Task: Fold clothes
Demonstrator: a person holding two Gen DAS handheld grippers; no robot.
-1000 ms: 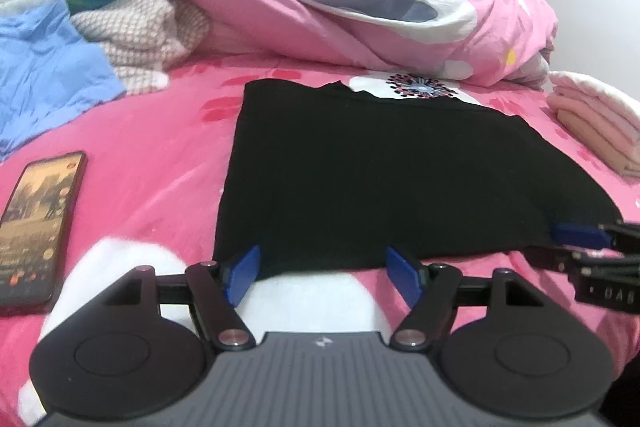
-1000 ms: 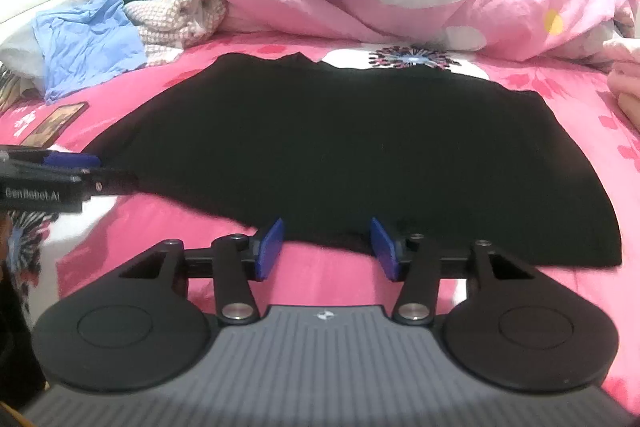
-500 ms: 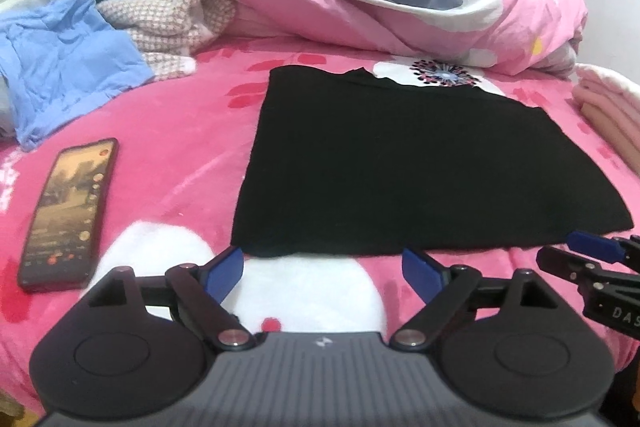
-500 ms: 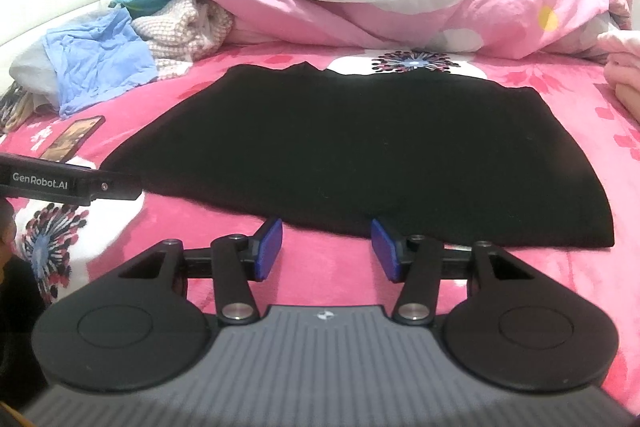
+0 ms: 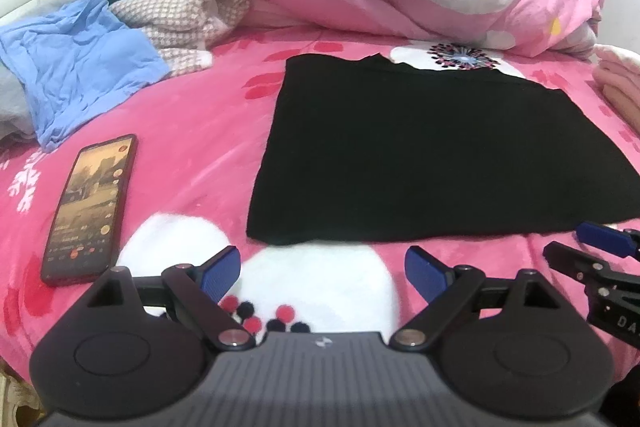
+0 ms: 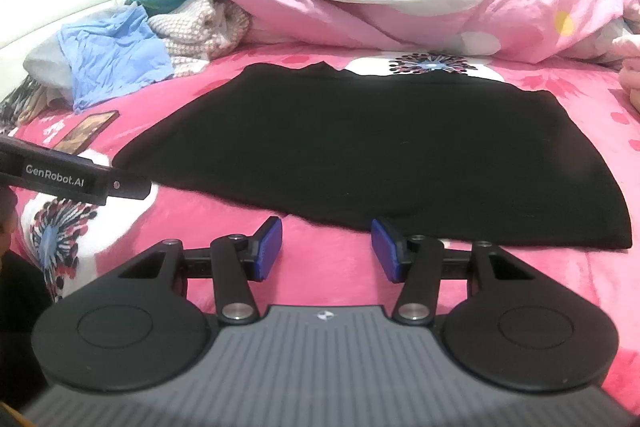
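Black garment (image 5: 432, 155) lies flat; left gripper (image 5: 322, 269), just widened, and right gripper (image 6: 326, 247) gape, holding nothing

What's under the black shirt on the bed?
The black shirt lies flat on the pink blanket. A white flower print pokes out past its far edge. Whatever else sits under the shirt is covered and cannot be seen.

Matt black cloth garment (image 5: 432, 155); fleecy pink blanket (image 5: 192, 131).
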